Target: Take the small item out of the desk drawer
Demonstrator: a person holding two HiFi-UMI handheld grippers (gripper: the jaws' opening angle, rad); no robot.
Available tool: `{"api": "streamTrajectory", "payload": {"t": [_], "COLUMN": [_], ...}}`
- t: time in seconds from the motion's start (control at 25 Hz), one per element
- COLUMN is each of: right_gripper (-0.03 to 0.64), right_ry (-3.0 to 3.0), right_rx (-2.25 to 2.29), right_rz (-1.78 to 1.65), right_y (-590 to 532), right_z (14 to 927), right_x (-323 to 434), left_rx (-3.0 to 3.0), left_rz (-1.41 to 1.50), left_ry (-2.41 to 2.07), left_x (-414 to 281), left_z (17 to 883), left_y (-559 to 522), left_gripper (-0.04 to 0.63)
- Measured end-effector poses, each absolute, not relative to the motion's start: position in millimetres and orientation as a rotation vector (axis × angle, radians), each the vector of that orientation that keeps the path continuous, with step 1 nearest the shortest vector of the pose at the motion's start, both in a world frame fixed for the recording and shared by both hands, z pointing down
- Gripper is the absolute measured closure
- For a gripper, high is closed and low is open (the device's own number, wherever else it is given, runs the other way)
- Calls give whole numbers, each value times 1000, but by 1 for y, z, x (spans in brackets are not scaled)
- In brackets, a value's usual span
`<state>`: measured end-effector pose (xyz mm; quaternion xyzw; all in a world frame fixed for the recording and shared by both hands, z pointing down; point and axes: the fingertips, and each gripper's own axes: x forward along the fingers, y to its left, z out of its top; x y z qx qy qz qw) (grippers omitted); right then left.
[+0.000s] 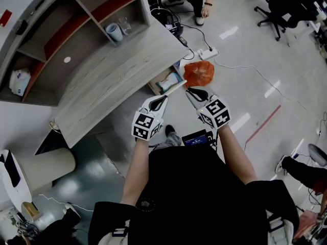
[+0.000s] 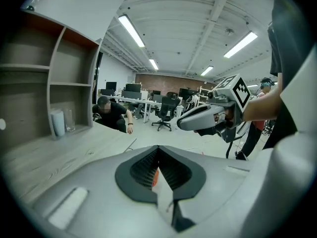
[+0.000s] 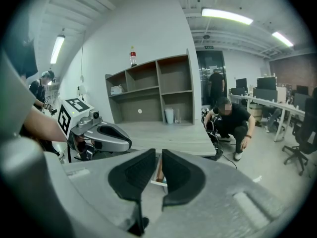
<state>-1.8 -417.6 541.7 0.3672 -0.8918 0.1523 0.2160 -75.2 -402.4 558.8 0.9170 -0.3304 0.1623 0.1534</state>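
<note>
Left gripper (image 1: 164, 101), jaws pressed together, and right gripper (image 1: 192, 91), jaws slightly parted and empty, hover beside the open desk drawer (image 1: 168, 83), with nothing lifted out yet.

The pale grey wood-grain desk top (image 1: 112, 70) carries an open shelf unit (image 1: 51, 40) along its back edge. In one low compartment stand a pale blue cylinder (image 1: 114, 32) and a clear glass (image 1: 124, 25).
</note>
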Motion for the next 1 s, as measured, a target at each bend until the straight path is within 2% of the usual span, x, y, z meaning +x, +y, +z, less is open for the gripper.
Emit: {"api": "streamTrajectory", "payload": {"t": [0.44, 1.0], "right_gripper": [575, 578], "right_ry": [-2458, -2504], "right_rx": [1022, 912], "right_rz": [427, 397], "right_y": [-450, -479], "right_z": [543, 536], "right_x": [-34, -26], "left_rx": [2629, 2576], "left_rz": [447, 439], "left_ry": [-936, -1057], "left_x": [-104, -97], "left_z": [560, 553], "left_y": [-441, -462], "left_gripper": [595, 595]}}
